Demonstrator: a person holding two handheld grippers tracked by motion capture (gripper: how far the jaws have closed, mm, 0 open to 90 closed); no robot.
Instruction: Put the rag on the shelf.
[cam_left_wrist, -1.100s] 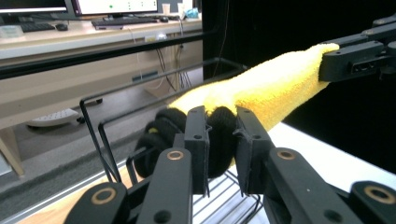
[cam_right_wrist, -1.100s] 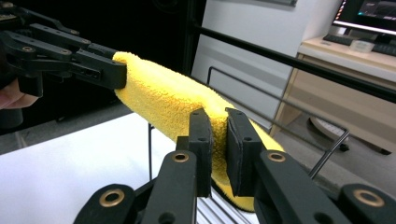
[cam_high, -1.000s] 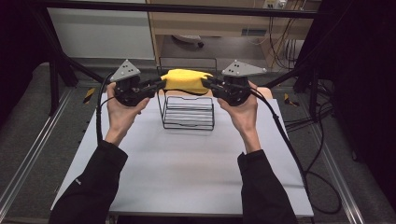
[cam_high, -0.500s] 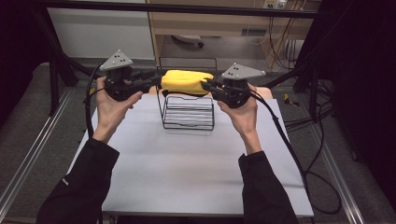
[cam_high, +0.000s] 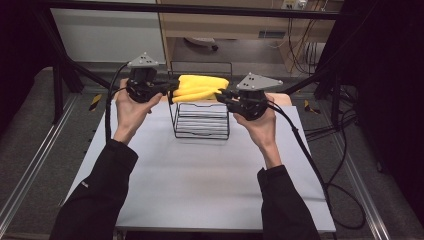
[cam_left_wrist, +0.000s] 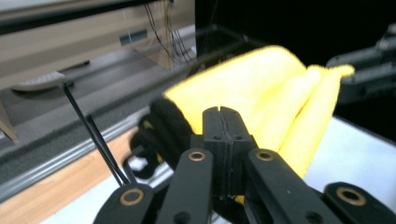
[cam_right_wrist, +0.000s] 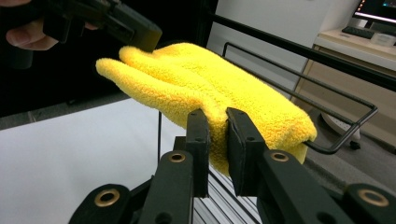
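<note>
While no writing is readable, the right gripper (cam_right_wrist: 217, 121) pinches the yellow cloth (cam_right_wrist: 219, 88); the left gripper (cam_left_wrist: 222, 122) has just closed, empty.

Wire rack (cam_high: 201, 120) on white table (cam_high: 200, 180)

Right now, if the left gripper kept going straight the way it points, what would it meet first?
Most likely the yellow cloth. The left gripper has its jaws pressed together, pointing at the cloth's near end just beyond the tips. Whether they already touch or pinch its edge is unclear.
</note>
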